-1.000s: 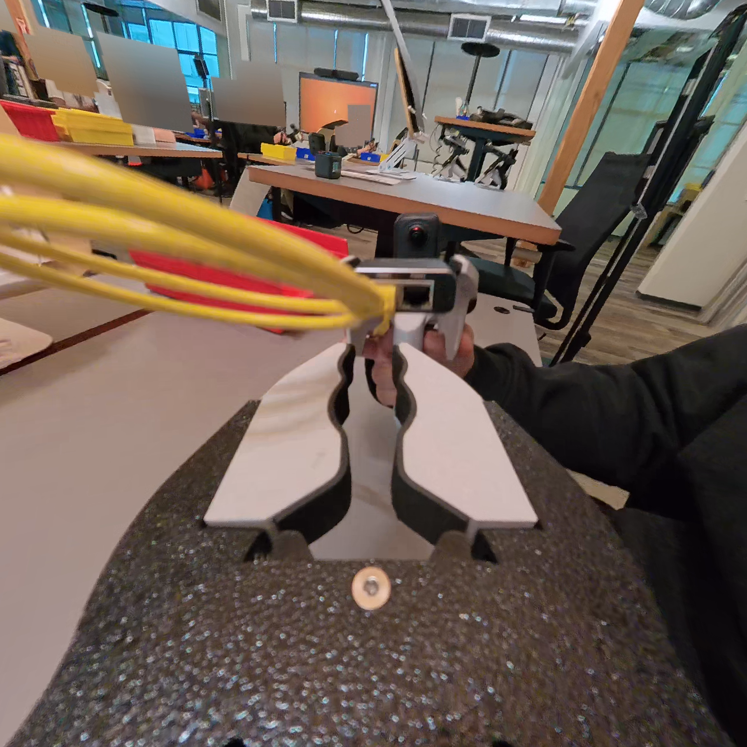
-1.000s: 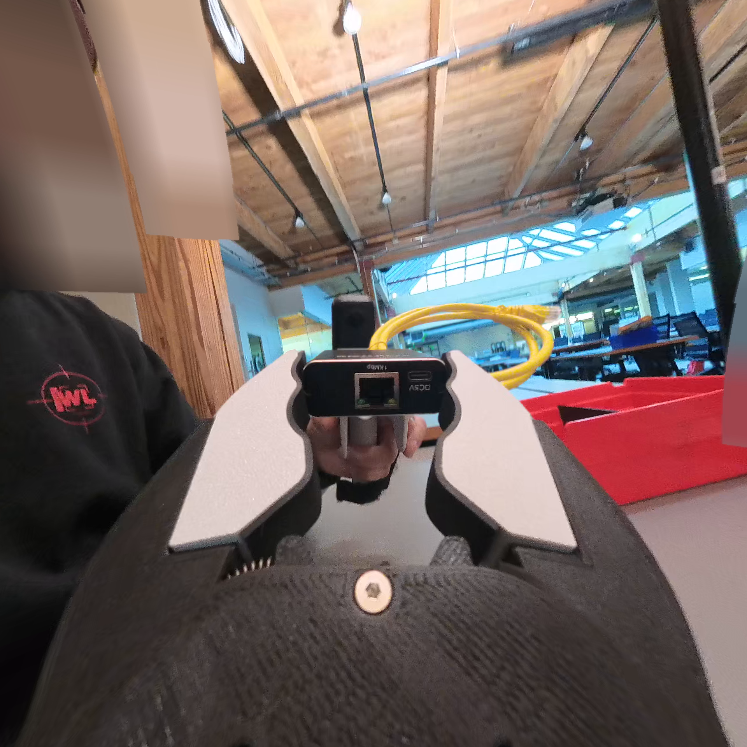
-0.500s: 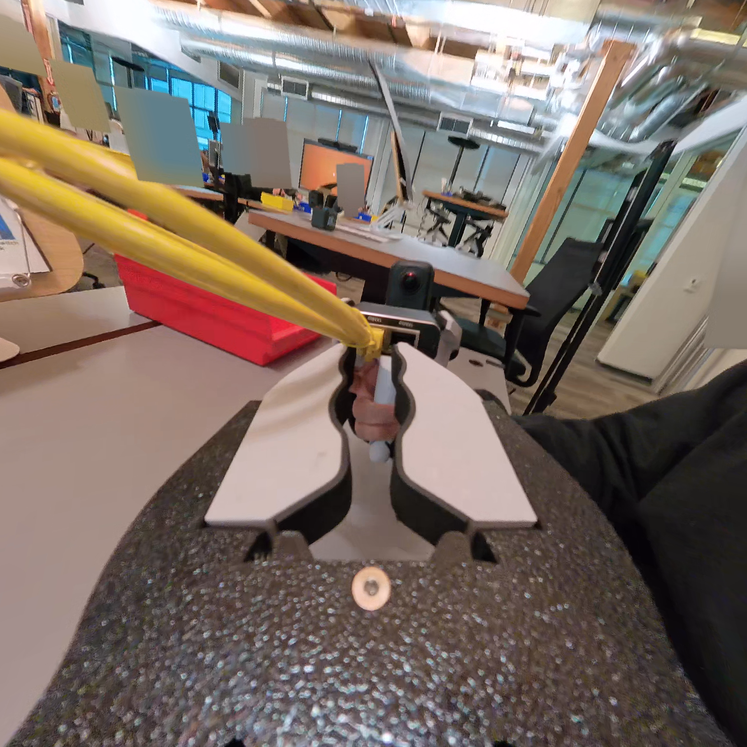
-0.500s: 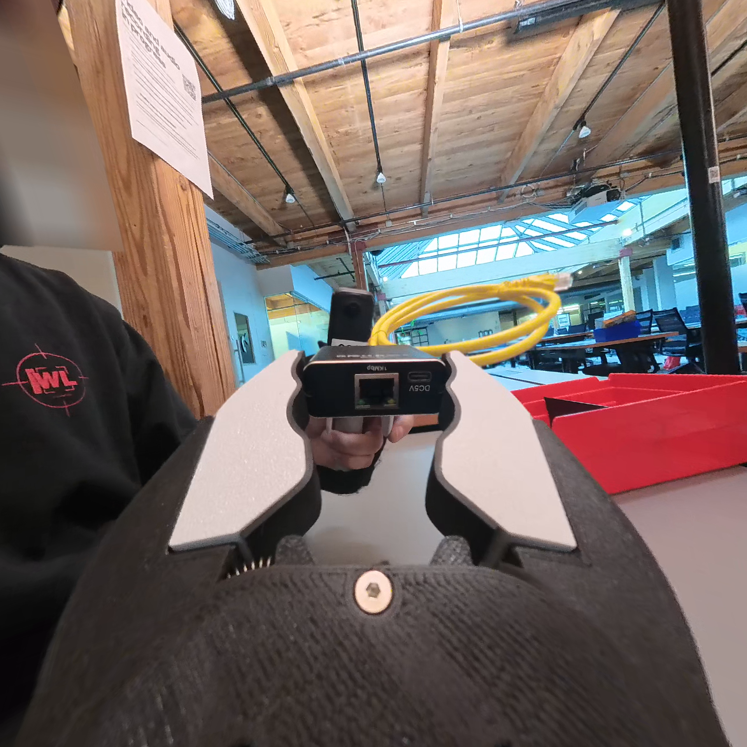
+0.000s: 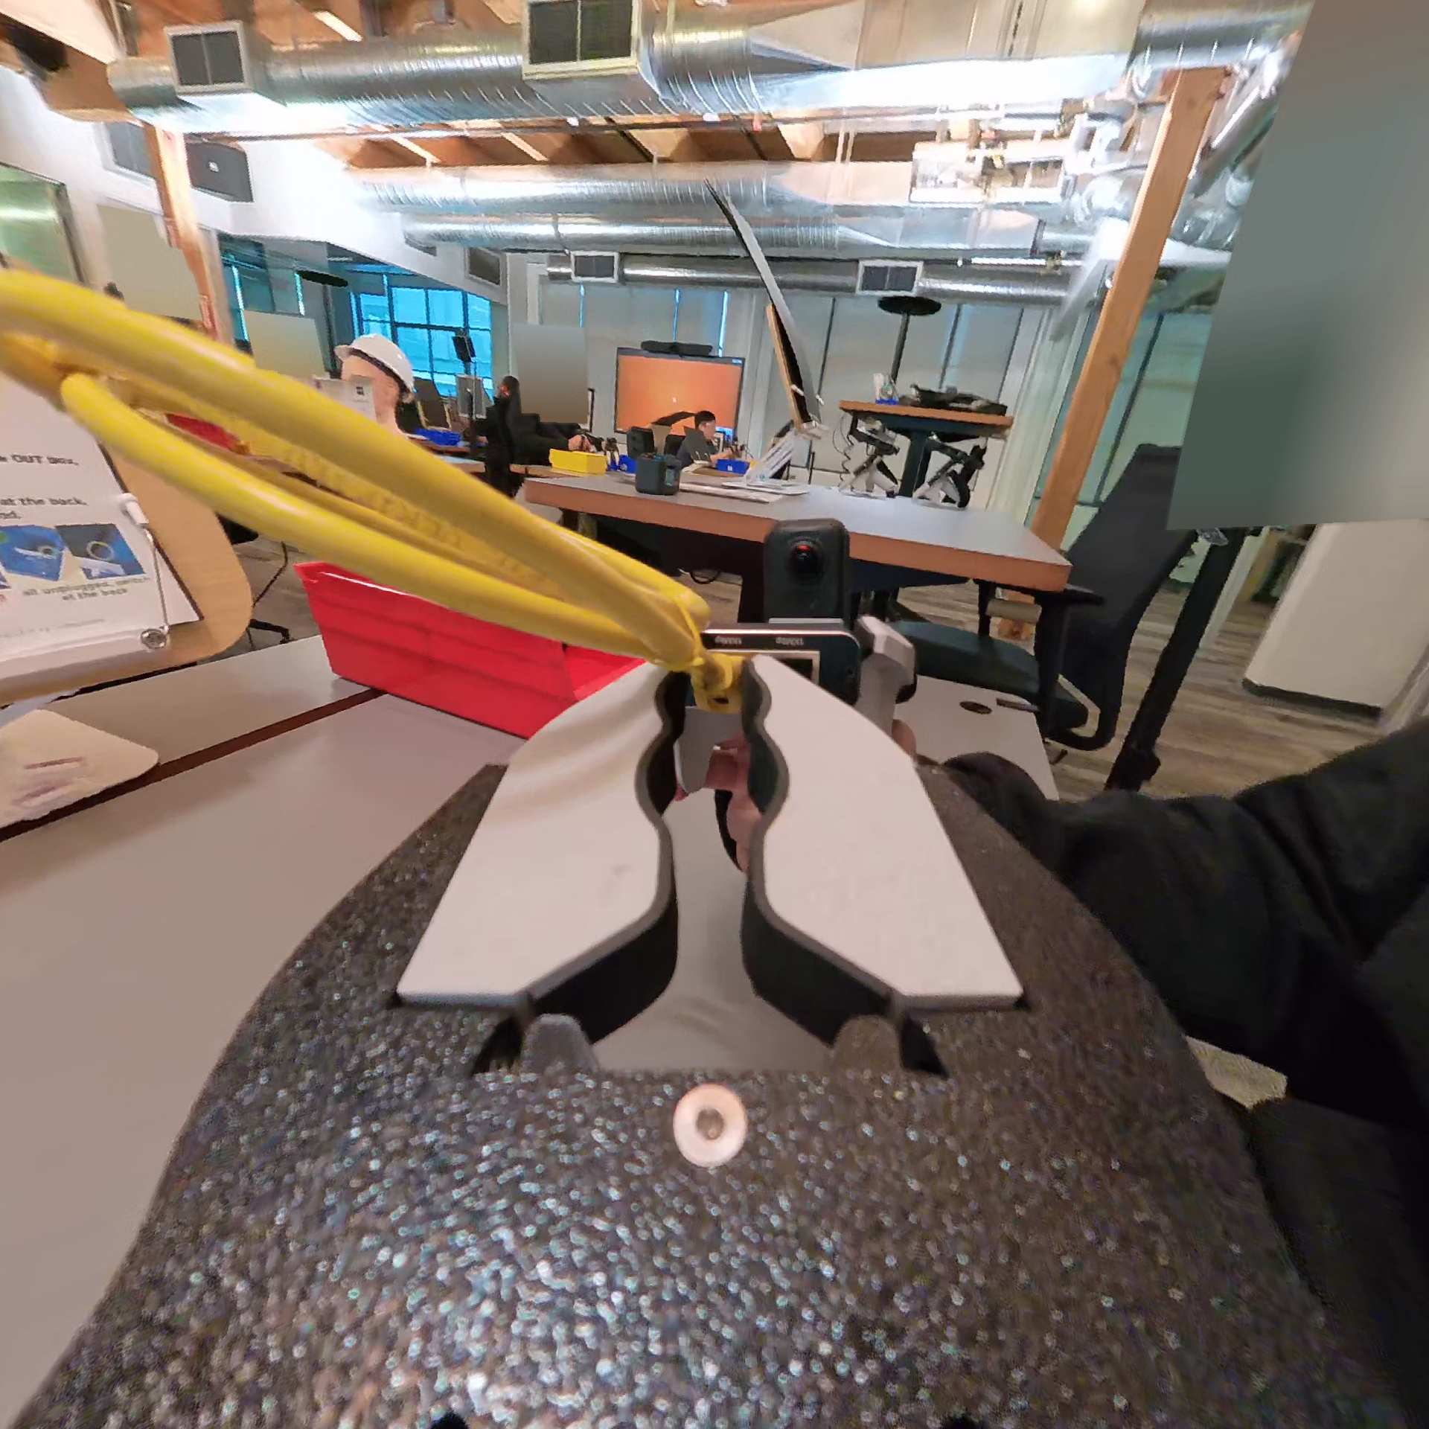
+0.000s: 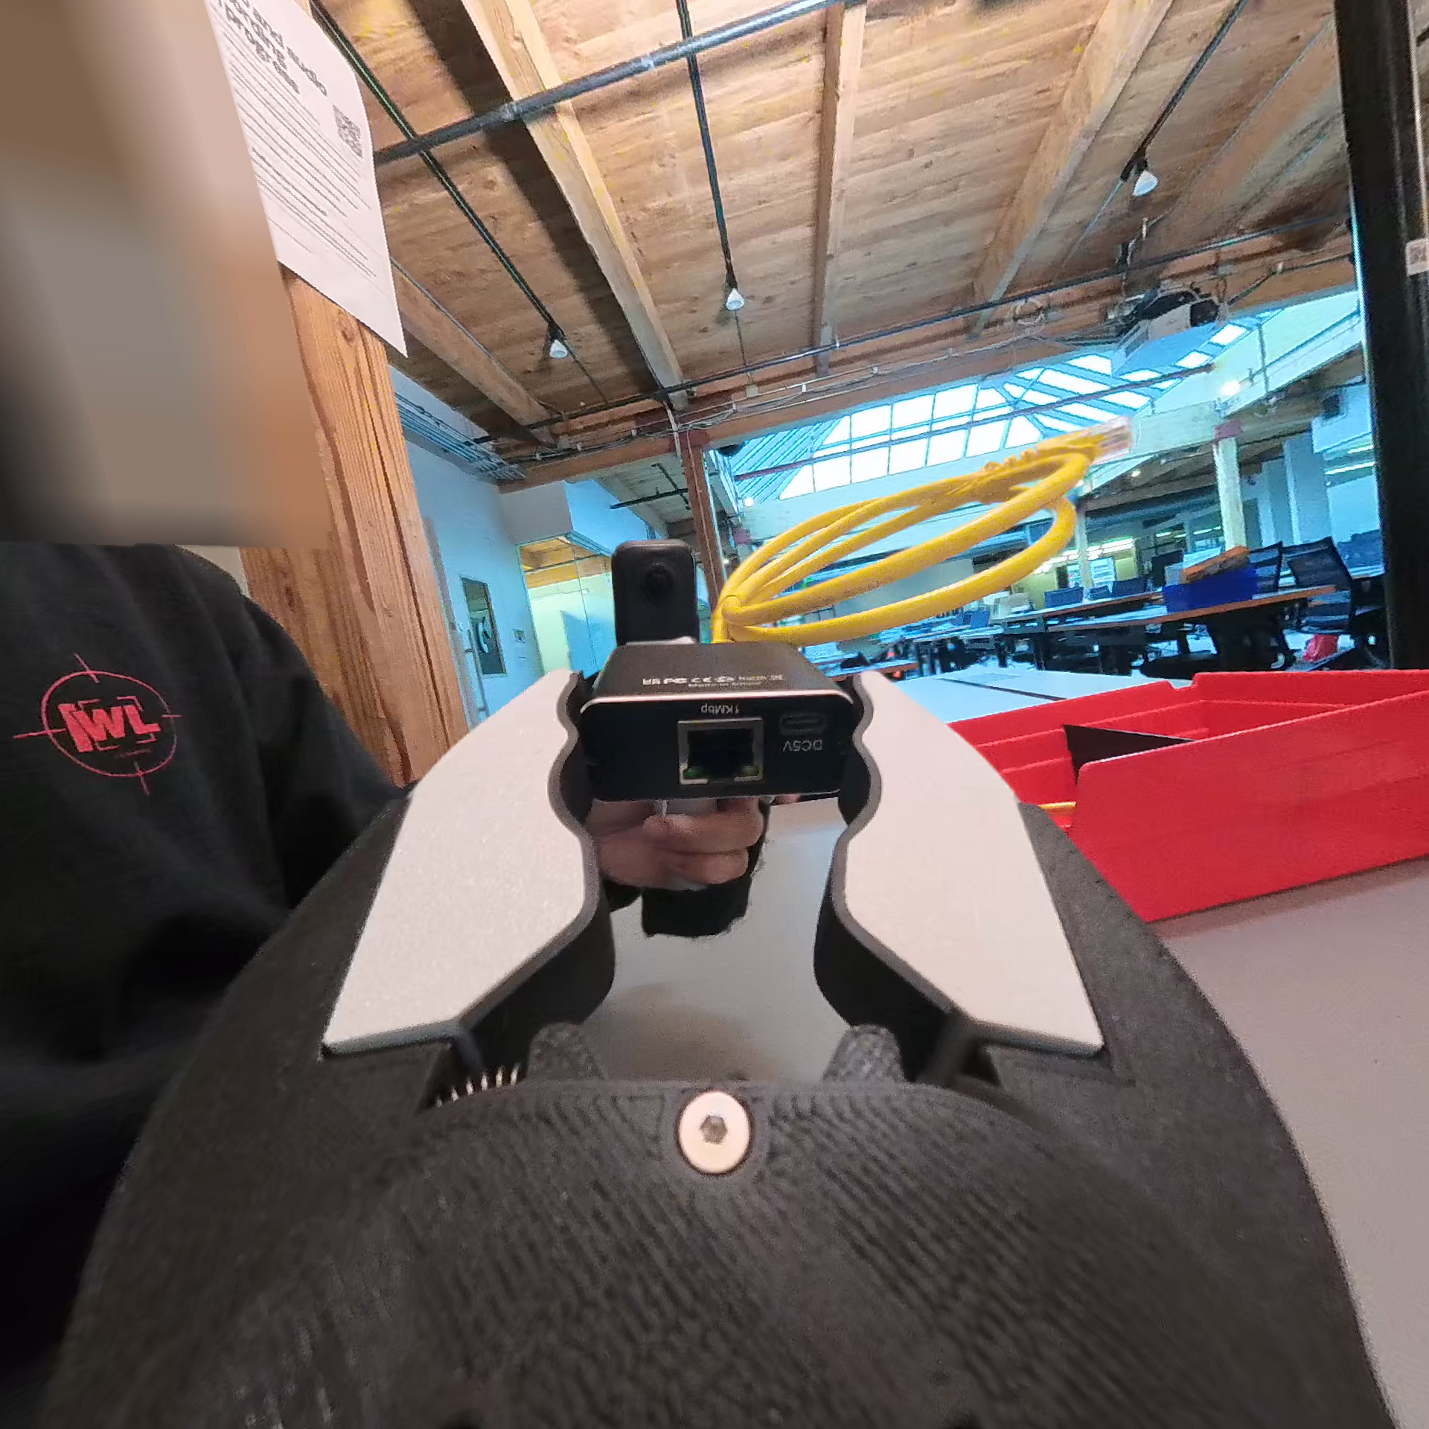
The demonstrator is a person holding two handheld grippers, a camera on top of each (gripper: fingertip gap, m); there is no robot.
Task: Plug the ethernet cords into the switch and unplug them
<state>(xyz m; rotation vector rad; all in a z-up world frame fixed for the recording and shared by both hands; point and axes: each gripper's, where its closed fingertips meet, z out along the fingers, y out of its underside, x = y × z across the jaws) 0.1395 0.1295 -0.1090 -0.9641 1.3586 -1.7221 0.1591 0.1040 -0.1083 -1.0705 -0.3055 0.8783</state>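
Note:
My left gripper point(image 5: 711, 690) is shut on the yellow plug point(image 5: 715, 684) of a coiled yellow ethernet cord point(image 5: 348, 503), whose loops trail up and left. The plug sits against the far face of the small black switch point(image 5: 812, 657); I cannot tell whether it is seated. My right gripper point(image 6: 715, 700) is shut on the switch point(image 6: 696, 742) and holds it above the table, tilted so its top shows. The port on its near face is empty. The cord coil point(image 6: 912, 557) rises behind the switch, with its free plug point(image 6: 1110, 439) in the air.
A red bin point(image 5: 464, 649) stands on the grey table point(image 5: 193, 889) and also shows in the right wrist view point(image 6: 1206, 781). A sign stand point(image 5: 77, 541) is at the left. A black sleeve point(image 5: 1237, 889) is at the right. A wooden post point(image 6: 348, 580) stands behind. There is about 4 centimetres between the tips of the two grippers.
My left gripper has brought the yellow plug up to the switch's far face. The switch has tilted so its top shows, and the cord coil has swung upward.

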